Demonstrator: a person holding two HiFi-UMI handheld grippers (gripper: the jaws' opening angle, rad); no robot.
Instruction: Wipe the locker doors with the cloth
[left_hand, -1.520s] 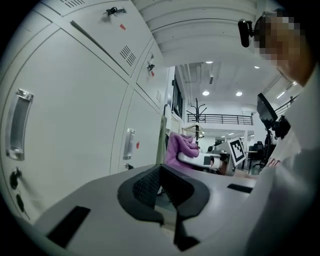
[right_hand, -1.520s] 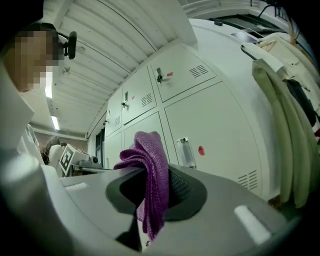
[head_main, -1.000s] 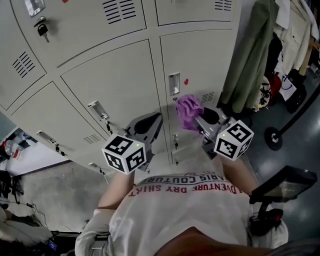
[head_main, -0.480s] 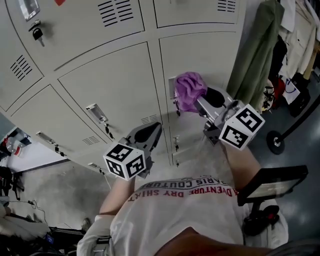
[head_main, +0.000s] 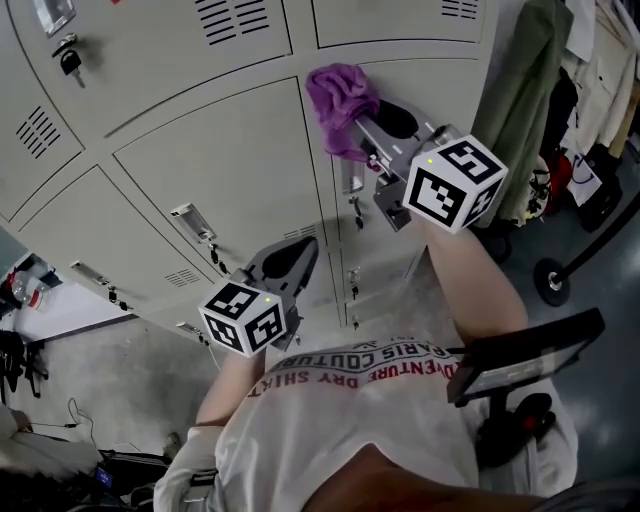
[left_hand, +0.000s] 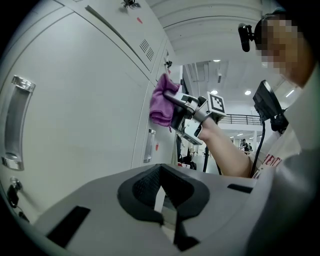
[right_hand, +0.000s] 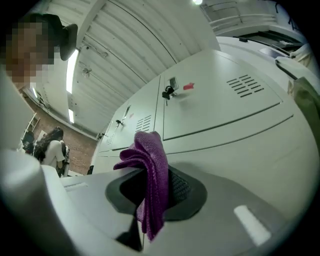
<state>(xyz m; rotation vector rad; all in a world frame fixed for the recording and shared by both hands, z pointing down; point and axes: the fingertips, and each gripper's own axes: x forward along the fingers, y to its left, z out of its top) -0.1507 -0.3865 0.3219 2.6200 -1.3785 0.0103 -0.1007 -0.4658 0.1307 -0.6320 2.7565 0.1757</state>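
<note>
Unclear whether touching: cloth (head_main: 341, 93) and locker door (head_main: 440, 92) ahead of right gripper (head_main: 364, 128). Partly covered just beneath that gripper: door handle (head_main: 346, 180).

We see a purple cloth (head_main: 343, 105) against pale grey locker doors (head_main: 220, 170), which have dark slotted vents. The right claw (head_main: 362, 128) and the left claw (head_main: 308, 255) are both grey with black pads. The marker cube (head_main: 455, 185) on each shows black square patterns on white. One door carries a small red mark (right_hand: 188, 86). The T-shirt (head_main: 370, 410) is white with red lettering, the hanging coat (head_main: 515, 110) is olive green, and the floor (head_main: 90, 390) is mottled grey.
</note>
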